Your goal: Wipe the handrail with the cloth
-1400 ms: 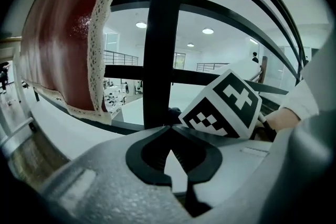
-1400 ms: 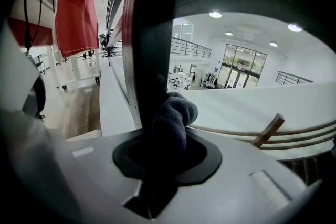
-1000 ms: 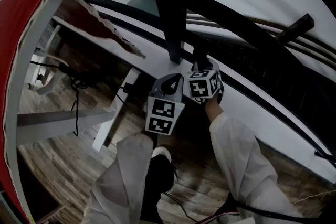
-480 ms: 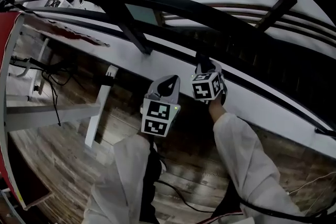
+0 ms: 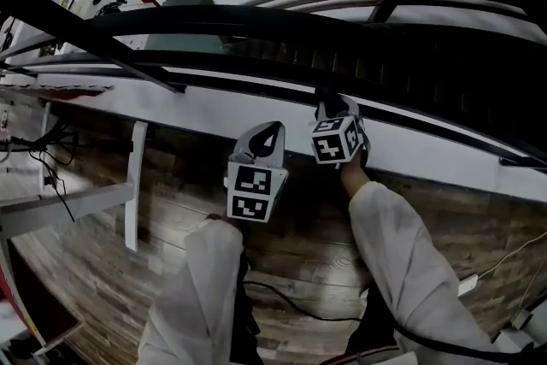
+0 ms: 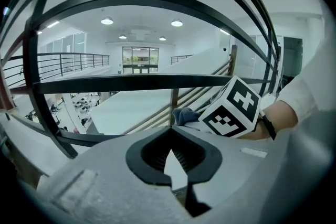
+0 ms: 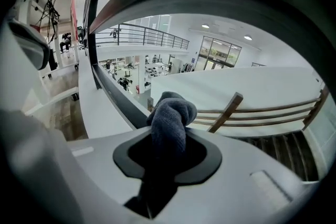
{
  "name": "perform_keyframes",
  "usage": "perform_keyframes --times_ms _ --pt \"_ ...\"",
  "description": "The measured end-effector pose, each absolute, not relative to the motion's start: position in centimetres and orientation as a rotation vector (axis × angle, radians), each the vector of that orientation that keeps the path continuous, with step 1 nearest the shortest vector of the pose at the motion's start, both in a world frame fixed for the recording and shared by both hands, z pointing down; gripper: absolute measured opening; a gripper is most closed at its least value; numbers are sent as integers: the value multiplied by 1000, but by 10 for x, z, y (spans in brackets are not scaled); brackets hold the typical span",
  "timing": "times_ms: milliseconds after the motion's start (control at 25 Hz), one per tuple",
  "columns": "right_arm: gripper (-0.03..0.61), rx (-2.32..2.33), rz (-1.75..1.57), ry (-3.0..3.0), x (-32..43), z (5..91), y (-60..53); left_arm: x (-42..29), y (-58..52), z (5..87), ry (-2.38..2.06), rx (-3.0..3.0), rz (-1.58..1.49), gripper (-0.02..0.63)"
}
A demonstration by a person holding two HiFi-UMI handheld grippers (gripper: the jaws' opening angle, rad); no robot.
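Two tools hang below the handrail [image 5: 282, 20], which runs left-to-right; the right tool [image 5: 327, 101], clenched on the cloth [image 7: 170, 113], is nearer, while the left tool [image 5: 267, 132] is pinched shut, empty.

You have dark wood-plank floor [image 5: 308, 261] across the lower frame and a white table leg [image 5: 132, 184] at left. In the left gripper view, round ceiling lights [image 6: 107, 21] sit upper centre, with glazed doors [image 6: 135, 57] beneath.

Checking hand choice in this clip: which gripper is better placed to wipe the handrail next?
Right. The right gripper clamps the cloth, raised close to the handrail; the left gripper sits lower, shut, holding nothing.
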State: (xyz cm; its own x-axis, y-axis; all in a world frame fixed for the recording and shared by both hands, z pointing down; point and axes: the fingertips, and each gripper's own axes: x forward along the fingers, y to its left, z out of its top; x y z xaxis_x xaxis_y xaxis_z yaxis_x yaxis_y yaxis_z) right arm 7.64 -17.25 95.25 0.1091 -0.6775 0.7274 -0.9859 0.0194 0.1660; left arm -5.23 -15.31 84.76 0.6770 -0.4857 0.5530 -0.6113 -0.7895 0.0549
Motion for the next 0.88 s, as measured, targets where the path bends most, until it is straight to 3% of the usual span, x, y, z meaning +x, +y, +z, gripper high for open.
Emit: perform_keyframes --times_ms 880 --pt "90 1886 594 -1447 318 946 0 192 -35 868 -533 2800 779 2"
